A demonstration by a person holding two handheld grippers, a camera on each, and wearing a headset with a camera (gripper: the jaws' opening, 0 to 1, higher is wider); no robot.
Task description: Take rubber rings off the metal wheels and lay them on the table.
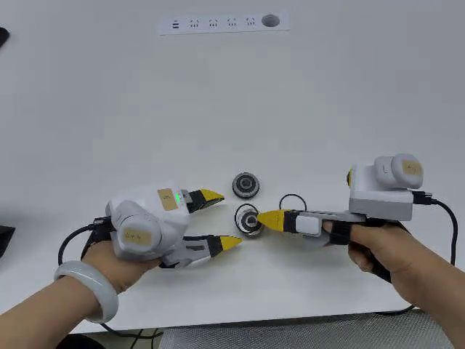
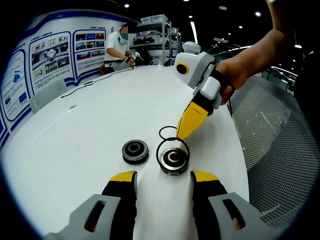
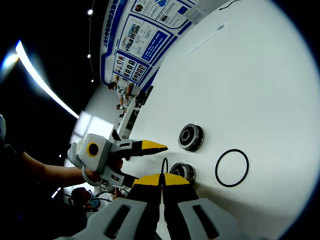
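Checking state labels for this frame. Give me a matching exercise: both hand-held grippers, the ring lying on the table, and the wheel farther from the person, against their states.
1. left hand-held gripper
2. right hand-held gripper
3. loose ring
4. far wheel

A. thin black loop lying flat, off any wheel
B. jaws shut, pinching a second ring at the near wheel
C. thick disc lying alone, no gripper on it
D. jaws open, holding nothing

Pairs: 1-D, 2-B, 3-A, 4-C

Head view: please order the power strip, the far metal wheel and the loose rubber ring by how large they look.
1. power strip, clearly largest.
2. far metal wheel and loose rubber ring: about alike; the right tongs hide part of the ring.
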